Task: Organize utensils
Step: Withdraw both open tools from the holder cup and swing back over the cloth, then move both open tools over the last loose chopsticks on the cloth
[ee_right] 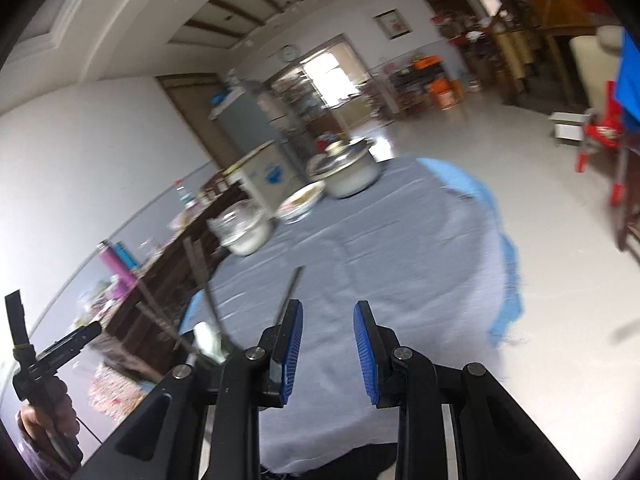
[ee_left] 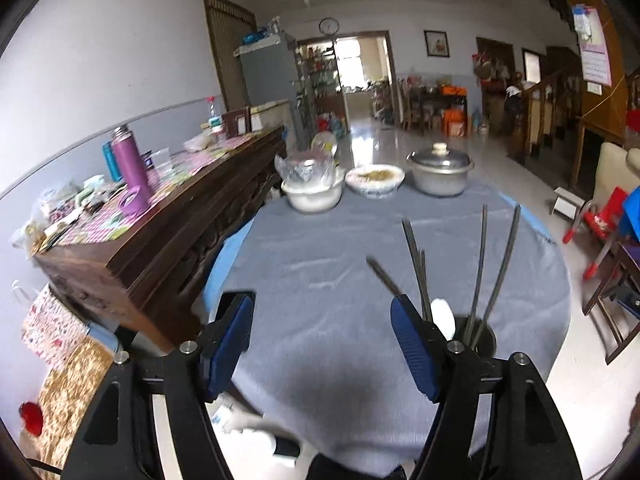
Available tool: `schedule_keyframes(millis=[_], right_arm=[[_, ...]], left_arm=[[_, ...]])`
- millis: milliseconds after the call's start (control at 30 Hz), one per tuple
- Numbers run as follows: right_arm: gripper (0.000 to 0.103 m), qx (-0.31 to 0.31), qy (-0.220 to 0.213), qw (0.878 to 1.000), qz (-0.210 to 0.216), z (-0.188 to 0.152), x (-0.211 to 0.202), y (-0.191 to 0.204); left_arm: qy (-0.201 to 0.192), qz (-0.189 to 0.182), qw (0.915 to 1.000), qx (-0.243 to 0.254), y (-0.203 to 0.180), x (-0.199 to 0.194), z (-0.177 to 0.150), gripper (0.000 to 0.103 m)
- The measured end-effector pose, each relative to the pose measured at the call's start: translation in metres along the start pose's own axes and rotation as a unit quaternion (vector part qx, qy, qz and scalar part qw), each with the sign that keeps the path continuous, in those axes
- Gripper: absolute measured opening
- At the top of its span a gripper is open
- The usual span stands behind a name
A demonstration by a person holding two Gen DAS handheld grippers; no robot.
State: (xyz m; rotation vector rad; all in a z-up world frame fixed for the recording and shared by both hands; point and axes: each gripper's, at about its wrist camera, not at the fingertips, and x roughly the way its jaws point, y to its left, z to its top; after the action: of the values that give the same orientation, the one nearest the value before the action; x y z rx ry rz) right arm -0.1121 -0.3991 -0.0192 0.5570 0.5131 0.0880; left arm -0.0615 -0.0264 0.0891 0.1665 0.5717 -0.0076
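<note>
A dark utensil holder (ee_left: 482,334) stands on the grey tablecloth (ee_left: 328,240), just right of my left gripper's right finger. Several dark chopsticks (ee_left: 502,264) and a white spoon (ee_left: 444,316) stand in it. My left gripper (ee_left: 320,332) is open and empty above the cloth. In the right wrist view the chopsticks (ee_right: 290,296) and white spoon (ee_right: 208,340) show left of my right gripper (ee_right: 328,344), which is open and empty over the cloth. The holder itself is hidden there. The other hand-held gripper (ee_right: 52,356) shows at the far left.
At the table's far edge stand a white bowl with a plastic bag (ee_left: 314,190), a bowl of food (ee_left: 374,180) and a lidded metal pot (ee_left: 440,172). A cluttered wooden sideboard (ee_left: 160,216) runs along the left. Chairs (ee_left: 600,220) stand at the right.
</note>
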Motion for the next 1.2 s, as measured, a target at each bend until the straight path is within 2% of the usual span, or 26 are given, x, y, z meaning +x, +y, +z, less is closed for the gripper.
schedule_keyframes(millis=[133, 200, 300, 533, 600, 733, 833, 967, 1200], right_arm=[[0.03, 0.024, 0.014, 0.999, -0.017, 0.016, 0.013, -0.006], [0.03, 0.023, 0.036, 0.999, -0.029, 0.025, 0.037, 0.001], [0.03, 0.018, 0.068, 0.997, -0.023, 0.033, 0.074, 0.013], [0.03, -0.007, 0.154, 0.988, 0.015, 0.052, 0.19, 0.043], [0.03, -0.01, 0.191, 0.981, 0.038, 0.053, 0.234, 0.05], [0.03, -0.011, 0.249, 0.967, 0.051, 0.046, 0.302, 0.066], [0.03, -0.012, 0.269, 0.962, 0.052, 0.043, 0.339, 0.079], [0.03, -0.024, 0.282, 0.959, 0.023, 0.04, 0.385, 0.093], [0.018, -0.046, 0.29, 0.955, -0.043, 0.038, 0.424, 0.096]], left_arm=[[-0.008, -0.012, 0.9999, 0.004, 0.006, 0.025, 0.005, 0.076], [-0.006, -0.016, 0.9999, -0.001, 0.013, 0.039, 0.005, 0.076], [-0.004, -0.017, 0.9998, -0.011, 0.028, 0.057, 0.006, 0.076], [0.018, -0.017, 0.999, -0.037, 0.068, 0.097, 0.002, 0.077], [0.028, -0.017, 0.9987, -0.039, 0.071, 0.109, -0.003, 0.077], [0.061, -0.036, 0.9965, -0.045, 0.07, 0.137, -0.015, 0.077], [0.078, -0.049, 0.9947, -0.048, 0.067, 0.156, -0.02, 0.077], [0.096, -0.068, 0.9914, -0.058, 0.065, 0.179, -0.022, 0.077], [0.107, -0.088, 0.988, -0.068, 0.063, 0.208, -0.021, 0.077]])
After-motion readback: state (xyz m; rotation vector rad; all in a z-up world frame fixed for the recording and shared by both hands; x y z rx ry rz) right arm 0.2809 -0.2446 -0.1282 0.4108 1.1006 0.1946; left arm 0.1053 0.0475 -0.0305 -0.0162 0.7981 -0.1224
